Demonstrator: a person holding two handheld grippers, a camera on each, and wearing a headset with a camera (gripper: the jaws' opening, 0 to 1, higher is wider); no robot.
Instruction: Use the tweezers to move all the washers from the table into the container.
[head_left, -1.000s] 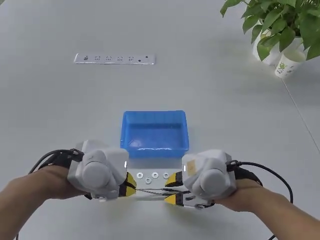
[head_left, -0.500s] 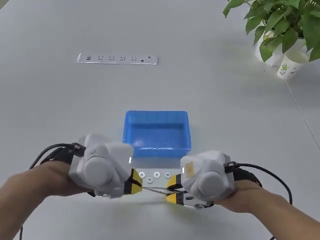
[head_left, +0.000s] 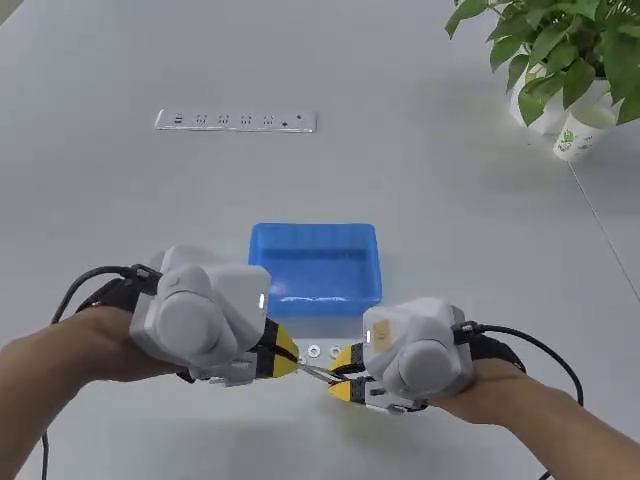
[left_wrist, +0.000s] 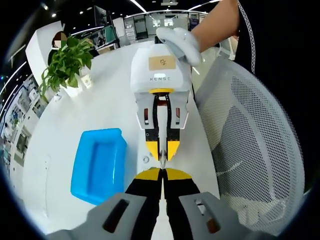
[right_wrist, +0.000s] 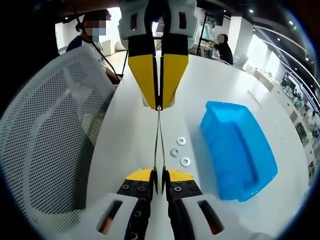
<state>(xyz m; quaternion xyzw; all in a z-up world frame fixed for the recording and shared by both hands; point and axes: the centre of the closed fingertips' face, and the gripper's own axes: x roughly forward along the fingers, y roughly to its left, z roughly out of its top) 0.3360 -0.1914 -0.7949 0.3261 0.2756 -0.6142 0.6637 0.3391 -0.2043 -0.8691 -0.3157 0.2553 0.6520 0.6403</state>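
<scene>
A thin pair of metal tweezers (right_wrist: 159, 140) spans the short gap between my two grippers, which face each other tip to tip. My right gripper (right_wrist: 159, 176) is shut across its two legs. My left gripper (left_wrist: 162, 171) is shut on its narrow end, where the legs meet. In the head view the tweezers (head_left: 316, 373) slope between the left gripper (head_left: 289, 358) and the right gripper (head_left: 340, 373). Three flat metal washers (right_wrist: 175, 151) lie in a row on the white table, just beside the tweezers. Beyond them sits the blue container (head_left: 315, 262), and no washers show inside it.
A white power strip (head_left: 235, 121) lies far back on the table. A potted plant (head_left: 560, 45) and a paper cup (head_left: 578, 130) stand at the back right. A white mesh chair (right_wrist: 55, 125) is close behind the near table edge.
My left gripper has risen and moved right, closing the gap to the right gripper. The tweezers' left end came up with it. The right gripper has barely moved.
</scene>
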